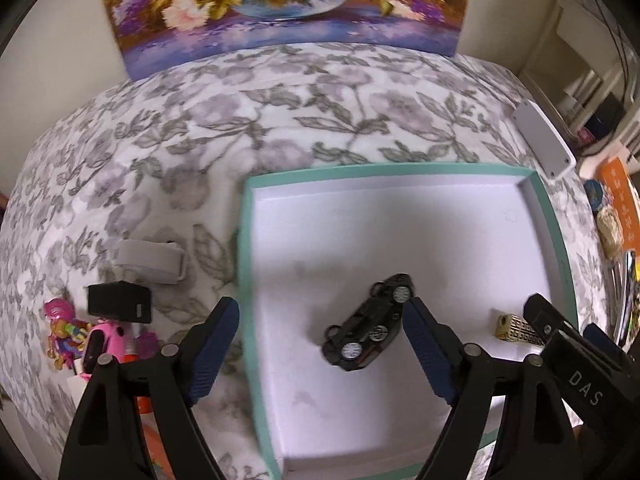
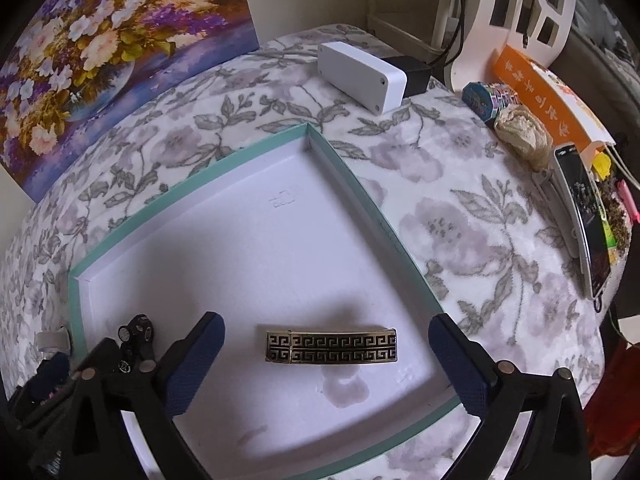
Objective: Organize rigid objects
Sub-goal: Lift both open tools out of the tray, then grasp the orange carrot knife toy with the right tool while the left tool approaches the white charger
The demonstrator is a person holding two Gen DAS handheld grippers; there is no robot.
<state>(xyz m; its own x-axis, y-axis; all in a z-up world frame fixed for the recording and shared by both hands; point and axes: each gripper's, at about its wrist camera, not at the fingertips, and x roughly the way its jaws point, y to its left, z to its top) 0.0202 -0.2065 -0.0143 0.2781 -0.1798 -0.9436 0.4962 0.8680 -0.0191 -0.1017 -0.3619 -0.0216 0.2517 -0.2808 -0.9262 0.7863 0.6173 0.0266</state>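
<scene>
Black toy car (image 1: pixel 366 326) overturned in teal-rimmed tray (image 1: pixel 558 240), left gripper (image 1: pixel 322 320) spread wide above it

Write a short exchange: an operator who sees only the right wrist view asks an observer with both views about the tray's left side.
Operator: What is that dark thing at my left edge?
Observer: A black toy car, tipped over in the tray, wheels showing.
Operator: Anything outside the tray there?
Observer: A black box and pink toys on the floral cloth, left of the tray.
Operator: And the other gripper?
Observer: The left gripper is open, gripping nothing.
</scene>
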